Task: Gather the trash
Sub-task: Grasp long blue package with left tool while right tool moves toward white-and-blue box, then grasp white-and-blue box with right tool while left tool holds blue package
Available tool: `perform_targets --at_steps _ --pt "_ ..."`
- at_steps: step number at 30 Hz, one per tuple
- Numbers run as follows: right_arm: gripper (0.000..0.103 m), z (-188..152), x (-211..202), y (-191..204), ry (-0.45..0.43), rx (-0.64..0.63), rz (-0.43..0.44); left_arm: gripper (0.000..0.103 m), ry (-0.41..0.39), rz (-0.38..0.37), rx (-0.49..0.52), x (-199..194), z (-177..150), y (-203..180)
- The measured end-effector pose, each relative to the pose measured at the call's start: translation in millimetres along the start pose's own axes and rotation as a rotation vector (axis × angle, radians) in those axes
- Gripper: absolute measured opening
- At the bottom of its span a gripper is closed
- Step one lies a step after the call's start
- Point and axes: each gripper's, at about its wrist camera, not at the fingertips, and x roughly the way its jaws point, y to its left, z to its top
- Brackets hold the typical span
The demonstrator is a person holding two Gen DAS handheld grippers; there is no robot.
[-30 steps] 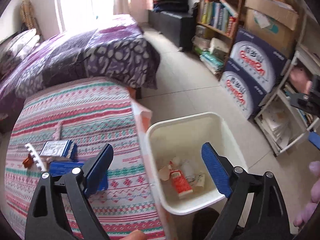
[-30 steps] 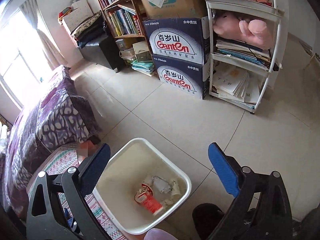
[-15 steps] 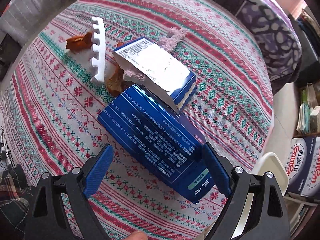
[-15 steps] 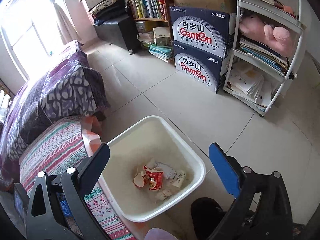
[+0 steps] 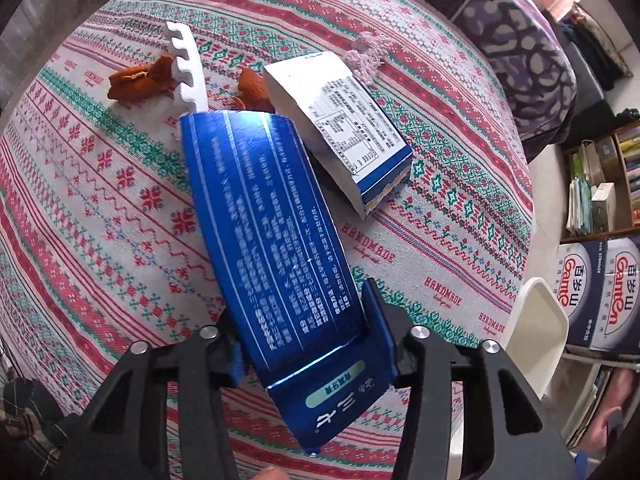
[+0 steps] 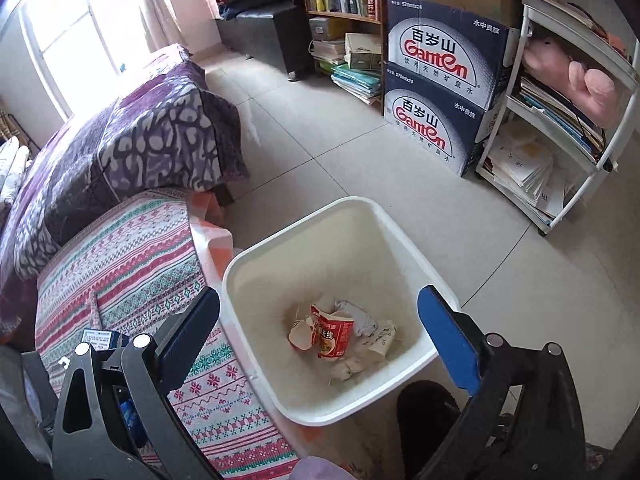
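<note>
Patterned cloth [image 5: 100, 200]: red, green and white knit-look cover over the desk; fills the left wrist view
Left gripper [image 5: 300, 320]: closed on the long blue carton [image 5: 272, 248], one pad on each long side near its lower end; the carton's far end tilts up off the cloth
Second carton [image 5: 340, 128]: white-and-blue, opened, lying just beyond the blue one; label panel up
Other scraps: white foam comb piece [image 5: 186, 68] beside orange peel [image 5: 136, 80]; a lilac fuzzy bit [image 5: 368, 56] near the second carton's far end
Bin edge [image 5: 536, 320]: white corner showing at the desk's right side
Right gripper [image 6: 320, 320]: jaws wide apart, holding nothing; above the bin
White bin [image 6: 248, 280]: on the tiled floor [image 6: 320, 152], touching the desk's edge; red cup [image 6: 332, 332] and crumpled paper inside
Background: purple bedspread [image 6: 120, 140]; stacked Ganten boxes [image 6: 440, 80]; white shelf [image 6: 560, 120] with papers
</note>
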Motion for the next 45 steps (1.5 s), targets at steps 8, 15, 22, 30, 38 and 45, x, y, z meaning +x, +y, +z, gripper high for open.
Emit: perform_targets --at_steps 8,15,22,30,38,45 --pt "0.095 -28 13 62 0.036 -0.164 0.041 0.026 -0.173 0.018 0.124 -57 6 64" --pt "0.095 -76 30 156 0.055 -0.504 0.168 0.019 -0.242 -0.092 0.117 -101 35 115" --pt "0.095 -110 50 248 0.031 -0.812 0.27 0.019 -0.279 -0.153 0.065 -127 57 153" --pt "0.095 -123 78 305 0.053 -0.934 0.324 0.019 -0.277 -0.181 0.021 -135 70 170" --pt "0.061 -120 80 298 0.131 -0.888 0.382 0.019 -0.275 -0.175 0.033 -134 70 166" --pt "0.061 -100 25 279 0.027 -0.788 0.399 0.019 -0.325 -0.172 0.034 -144 66 159"
